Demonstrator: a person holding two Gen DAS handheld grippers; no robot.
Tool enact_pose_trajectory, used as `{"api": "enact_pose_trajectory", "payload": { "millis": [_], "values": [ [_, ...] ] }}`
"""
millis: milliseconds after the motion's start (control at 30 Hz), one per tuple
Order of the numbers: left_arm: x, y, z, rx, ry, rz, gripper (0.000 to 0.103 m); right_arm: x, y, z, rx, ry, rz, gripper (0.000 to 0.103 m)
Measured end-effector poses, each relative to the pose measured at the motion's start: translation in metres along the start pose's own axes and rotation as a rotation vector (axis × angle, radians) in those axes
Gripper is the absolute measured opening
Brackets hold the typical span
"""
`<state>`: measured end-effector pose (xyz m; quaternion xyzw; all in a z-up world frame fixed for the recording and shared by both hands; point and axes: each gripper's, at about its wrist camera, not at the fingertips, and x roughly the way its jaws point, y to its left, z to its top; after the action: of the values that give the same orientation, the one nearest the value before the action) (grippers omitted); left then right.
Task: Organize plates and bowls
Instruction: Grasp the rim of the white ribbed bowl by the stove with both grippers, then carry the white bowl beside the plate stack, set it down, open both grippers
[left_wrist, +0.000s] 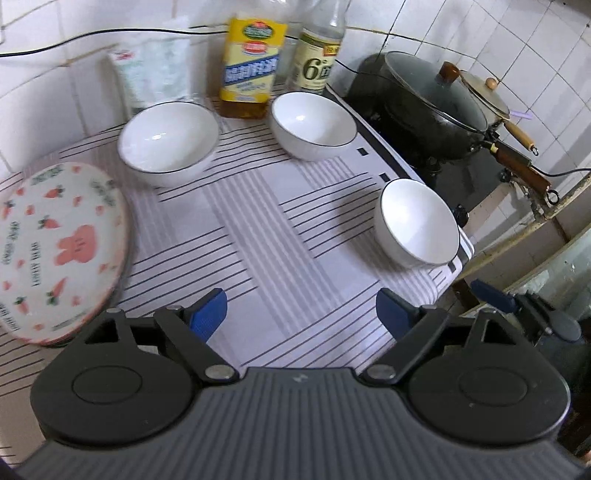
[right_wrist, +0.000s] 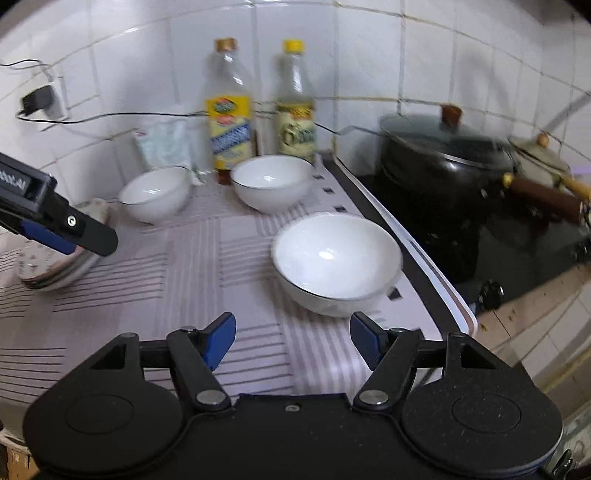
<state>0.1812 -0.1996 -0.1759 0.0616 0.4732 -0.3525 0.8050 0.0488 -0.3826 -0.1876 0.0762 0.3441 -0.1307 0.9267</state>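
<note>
Three white bowls with dark rims stand on a striped cloth (left_wrist: 288, 229): a back left bowl (left_wrist: 168, 142) (right_wrist: 153, 194), a back middle bowl (left_wrist: 313, 123) (right_wrist: 271, 181), and a near right bowl (left_wrist: 417, 221) (right_wrist: 336, 258). A stack of plates with a carrot and rabbit print (left_wrist: 59, 251) (right_wrist: 55, 266) lies at the left. My left gripper (left_wrist: 301, 314) is open and empty above the cloth; it also shows at the left of the right wrist view (right_wrist: 70, 232). My right gripper (right_wrist: 291, 341) is open and empty, just in front of the near right bowl.
Two bottles (left_wrist: 251, 62) (left_wrist: 319, 51) and a plastic bag (left_wrist: 155, 74) stand against the tiled wall. A black lidded pot (left_wrist: 424, 103) (right_wrist: 443, 173) and a small pan (left_wrist: 487, 92) sit on a stove to the right. The cloth's right edge borders the stove.
</note>
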Motion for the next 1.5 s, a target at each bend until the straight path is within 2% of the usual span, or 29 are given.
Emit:
{"api": "enact_pose_trajectory", "payload": {
  "millis": [133, 233, 500, 600, 633, 700, 767, 800, 867, 967, 1233, 1500],
  "values": [
    [0.024, -0.016, 0.009, -0.031, 0.011, -0.03, 0.088, 0.024, -0.017, -0.007, -0.02, 0.009, -0.009, 0.077],
    [0.044, -0.028, 0.016, -0.062, 0.028, -0.08, 0.088, 0.041, -0.029, -0.012, -0.015, 0.014, 0.007, 0.09],
    [0.106, -0.051, 0.027, -0.141, 0.024, -0.139, 0.086, 0.079, -0.036, -0.024, -0.057, -0.054, 0.026, 0.091],
    [0.128, -0.057, 0.026, -0.14, 0.07, -0.164, 0.076, 0.087, -0.032, -0.029, -0.129, -0.098, 0.021, 0.091],
    [0.132, -0.058, 0.025, -0.145, 0.069, -0.161, 0.07, 0.088, -0.031, -0.03, -0.144, -0.118, 0.02, 0.093],
    [0.138, -0.061, 0.024, -0.151, 0.061, -0.157, 0.066, 0.091, -0.031, -0.03, -0.161, -0.142, 0.016, 0.093],
    [0.143, -0.062, 0.024, -0.171, 0.06, -0.158, 0.052, 0.094, -0.033, -0.029, -0.15, -0.153, 0.02, 0.093],
    [0.145, -0.062, 0.025, -0.181, 0.061, -0.16, 0.05, 0.095, -0.034, -0.029, -0.144, -0.158, 0.021, 0.093],
    [0.146, -0.062, 0.026, -0.184, 0.052, -0.157, 0.03, 0.098, -0.036, -0.028, -0.141, -0.167, 0.024, 0.093],
    [0.15, -0.063, 0.027, -0.185, 0.04, -0.149, 0.021, 0.102, -0.036, -0.028, -0.139, -0.18, 0.026, 0.093],
    [0.145, -0.062, 0.023, -0.185, 0.017, -0.15, 0.019, 0.104, -0.034, -0.028, -0.14, -0.194, 0.019, 0.093],
    [0.118, -0.064, 0.011, -0.134, 0.001, -0.112, 0.019, 0.086, -0.022, -0.03, -0.172, -0.22, 0.033, 0.093]
  ]
}}
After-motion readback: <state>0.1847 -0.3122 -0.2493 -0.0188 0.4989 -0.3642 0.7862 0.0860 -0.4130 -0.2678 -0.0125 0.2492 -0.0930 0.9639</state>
